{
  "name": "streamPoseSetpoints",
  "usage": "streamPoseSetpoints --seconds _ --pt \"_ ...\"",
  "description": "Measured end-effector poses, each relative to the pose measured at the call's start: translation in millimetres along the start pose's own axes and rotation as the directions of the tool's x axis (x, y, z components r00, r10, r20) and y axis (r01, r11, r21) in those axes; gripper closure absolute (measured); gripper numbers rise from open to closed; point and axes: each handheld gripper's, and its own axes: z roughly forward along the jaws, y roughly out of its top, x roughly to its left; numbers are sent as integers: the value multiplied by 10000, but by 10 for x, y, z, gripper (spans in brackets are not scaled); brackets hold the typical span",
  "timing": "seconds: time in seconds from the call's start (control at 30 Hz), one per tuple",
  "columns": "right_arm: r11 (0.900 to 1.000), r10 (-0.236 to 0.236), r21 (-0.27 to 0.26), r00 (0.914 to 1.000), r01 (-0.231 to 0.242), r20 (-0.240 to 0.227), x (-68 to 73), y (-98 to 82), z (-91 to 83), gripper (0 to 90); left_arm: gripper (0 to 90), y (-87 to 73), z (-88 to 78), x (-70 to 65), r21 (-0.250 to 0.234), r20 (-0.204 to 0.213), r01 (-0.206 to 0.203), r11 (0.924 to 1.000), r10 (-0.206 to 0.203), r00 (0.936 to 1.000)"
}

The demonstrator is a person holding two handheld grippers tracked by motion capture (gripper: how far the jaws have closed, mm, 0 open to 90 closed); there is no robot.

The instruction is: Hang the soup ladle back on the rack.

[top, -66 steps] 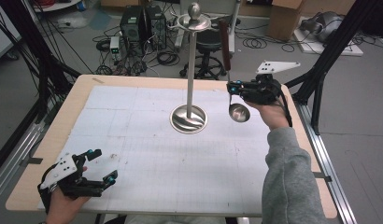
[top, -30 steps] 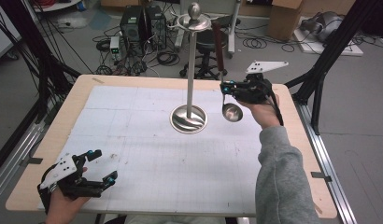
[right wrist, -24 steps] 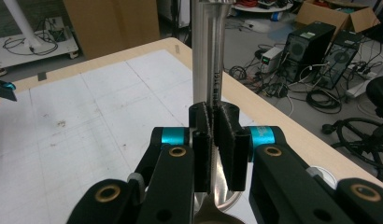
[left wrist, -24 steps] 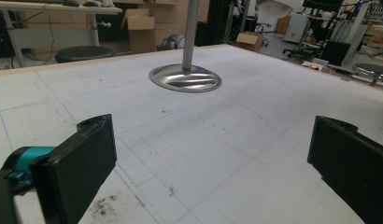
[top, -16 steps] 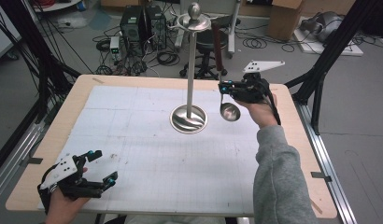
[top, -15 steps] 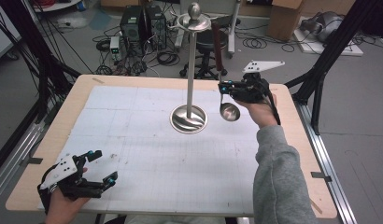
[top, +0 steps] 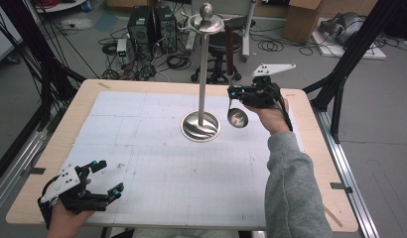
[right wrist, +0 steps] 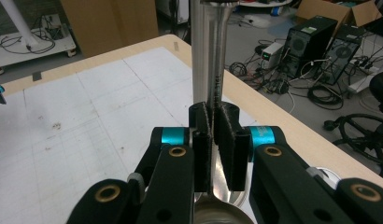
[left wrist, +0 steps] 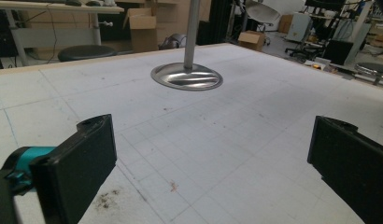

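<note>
Our right gripper (top: pixel 235 93), clamped on the ladle (top: pixel 237 117) hanging bowl-down, has the stand (top: pixel 203 64) at nine o'clock.

Even overhead light, soft shadows; glare on steel stand base (top: pixel 200 126); near claws slightly blurred.

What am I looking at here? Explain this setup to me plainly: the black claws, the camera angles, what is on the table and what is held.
A person sits at a table holding a hand-operated gripper in each hand. One picture looks down from above; the other two come from cameras riding on the grippers. The left gripper, near the table's front corner, is open and holds nothing. The right gripper is shut on the handle of a metal ladle, whose bowl hangs down beside a tall metal stand. The stand's round base rests on the table.
</note>
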Motion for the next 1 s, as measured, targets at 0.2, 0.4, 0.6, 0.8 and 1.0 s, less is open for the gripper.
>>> streamPoseSetpoints --seconds 0.2,0.4,0.6,0.8,1.0 --pt "10000 57 -22 10000 -57 -78 7 18 73 842 17 -4 -36 0 3 -103 12 10000 -12 9999" --pt "9999 88 -69 10000 -88 -35 11 30 138 840 18 -2 -80 2 -70 -220 12 10000 -13 9998" --pt "9998 147 -134 9999 -148 -6 21 39 191 840 17 -6 -100 3 -62 -277 -9 10000 8 9996" --pt "9997 119 -216 9996 -113 273 31 40 214 834 17 -15 -106 -8 -53 -299 42 10000 -44 9995" --pt "9995 92 -316 9994 -82 326 46 39 253 830 17 -12 -111 -11 -65 -249 13 10000 -15 9997"
